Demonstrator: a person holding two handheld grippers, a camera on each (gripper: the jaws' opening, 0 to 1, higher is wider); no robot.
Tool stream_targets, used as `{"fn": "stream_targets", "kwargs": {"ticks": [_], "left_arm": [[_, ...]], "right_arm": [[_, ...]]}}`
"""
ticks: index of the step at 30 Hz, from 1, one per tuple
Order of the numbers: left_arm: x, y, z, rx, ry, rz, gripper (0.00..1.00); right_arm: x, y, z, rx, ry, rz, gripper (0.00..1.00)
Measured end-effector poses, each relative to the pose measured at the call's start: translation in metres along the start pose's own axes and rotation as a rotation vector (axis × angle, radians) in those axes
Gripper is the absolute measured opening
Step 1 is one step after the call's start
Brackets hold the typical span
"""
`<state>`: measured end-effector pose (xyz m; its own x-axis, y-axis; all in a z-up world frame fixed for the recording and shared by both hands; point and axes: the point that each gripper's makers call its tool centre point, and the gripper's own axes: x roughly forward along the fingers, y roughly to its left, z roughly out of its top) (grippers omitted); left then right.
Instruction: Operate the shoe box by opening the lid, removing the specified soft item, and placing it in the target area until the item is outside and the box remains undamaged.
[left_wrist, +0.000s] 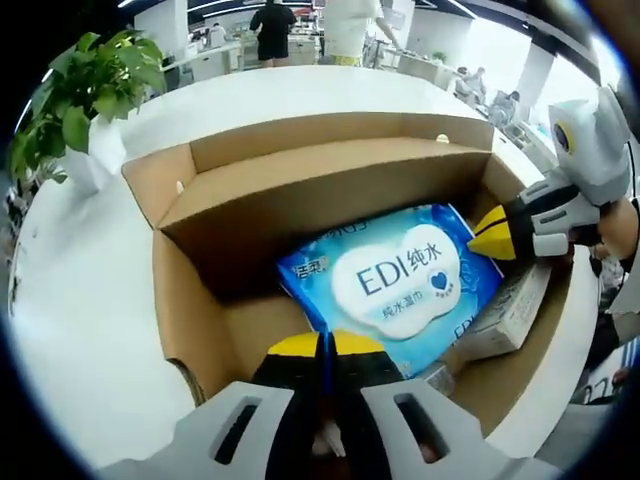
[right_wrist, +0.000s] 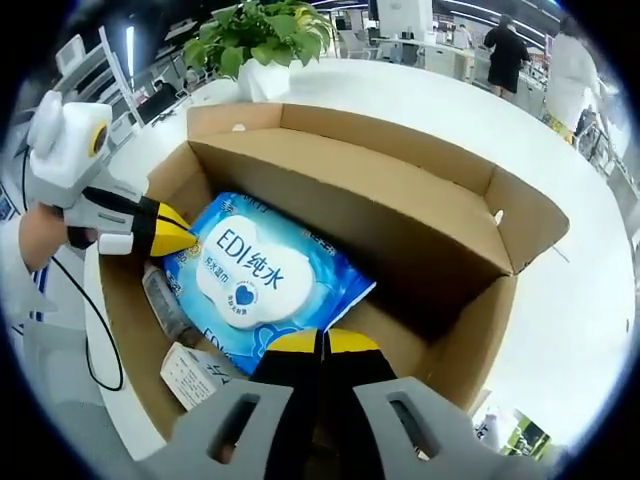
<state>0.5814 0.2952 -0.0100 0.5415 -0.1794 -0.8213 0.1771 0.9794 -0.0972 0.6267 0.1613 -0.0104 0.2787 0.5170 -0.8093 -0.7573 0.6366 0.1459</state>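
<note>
White table (left_wrist: 90, 300) (right_wrist: 580, 290) spreads under everything; on it stands the brown cardboard box (left_wrist: 200, 300) (right_wrist: 470, 330), its lid flaps thrown open and one broad flap (left_wrist: 320, 185) (right_wrist: 370, 195) leaning inward over the far part of the inside; a potted plant (left_wrist: 85, 95) (right_wrist: 262, 40) stands on the table just beyond the box, and people stand well off in the office behind.

Inside the box lies the blue wet-wipe pack (left_wrist: 395, 285) (right_wrist: 265, 285), flat, its white cloud label reading "EDI" turned upward; beside it rest a small white carton (left_wrist: 510, 315) (right_wrist: 195, 375) and a clear plastic item (right_wrist: 165, 300), too unclear to name.

The left gripper (left_wrist: 327, 345) (right_wrist: 185, 235) hangs over the near edge of the pack, its yellow-tipped jaws pressed together with nothing between them; the right gripper (right_wrist: 322, 342) (left_wrist: 485, 235) likewise has its jaws pressed together on nothing, at the opposite edge of the pack, though whether either tip touches the wrapper I cannot tell.
</note>
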Motion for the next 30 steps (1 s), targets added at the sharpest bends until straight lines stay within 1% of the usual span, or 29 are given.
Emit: {"fn": "stream_targets", "kwargs": {"ticks": [5, 10, 13, 19, 30], "left_arm": [[-0.001, 0.001, 0.003, 0.012, -0.032, 0.000, 0.00], [-0.005, 0.002, 0.003, 0.019, -0.058, 0.003, 0.00], [-0.008, 0.003, 0.006, 0.028, -0.084, 0.010, 0.00], [-0.013, 0.003, 0.009, 0.044, -0.115, 0.020, 0.00], [-0.033, 0.003, 0.025, 0.073, -0.201, 0.043, 0.00]], "right_arm": [[0.000, 0.000, 0.002, -0.012, -0.010, -0.005, 0.00], [-0.003, 0.002, 0.007, -0.025, -0.029, -0.008, 0.00], [-0.003, 0.001, 0.009, -0.030, -0.036, -0.007, 0.00], [-0.007, 0.001, 0.013, -0.048, -0.052, -0.013, 0.00], [-0.023, 0.004, 0.023, -0.081, -0.091, -0.027, 0.00]]}}
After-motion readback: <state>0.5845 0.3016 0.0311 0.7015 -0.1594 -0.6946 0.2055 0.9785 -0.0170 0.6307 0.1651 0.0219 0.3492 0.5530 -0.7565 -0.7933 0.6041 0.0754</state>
